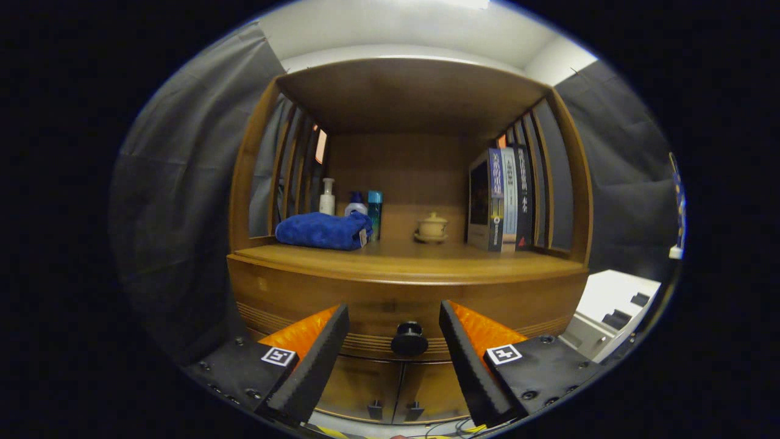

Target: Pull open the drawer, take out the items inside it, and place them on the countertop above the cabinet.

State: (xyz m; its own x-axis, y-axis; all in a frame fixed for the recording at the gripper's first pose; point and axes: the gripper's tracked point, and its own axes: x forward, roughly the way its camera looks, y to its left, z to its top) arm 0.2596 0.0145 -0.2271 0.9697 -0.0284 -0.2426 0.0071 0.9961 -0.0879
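Staged home corner in a cloth-walled booth: wooden cabinet [402, 305] with books [503, 201], folded towel [323, 230], toiletry bottles [328, 196].

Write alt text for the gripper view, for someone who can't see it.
An open gripper faces a closed wooden drawer, its round dark knob between the two fingers, untouched. On the countertop above sit a folded blue towel, bottles, a lidded cup and upright books.
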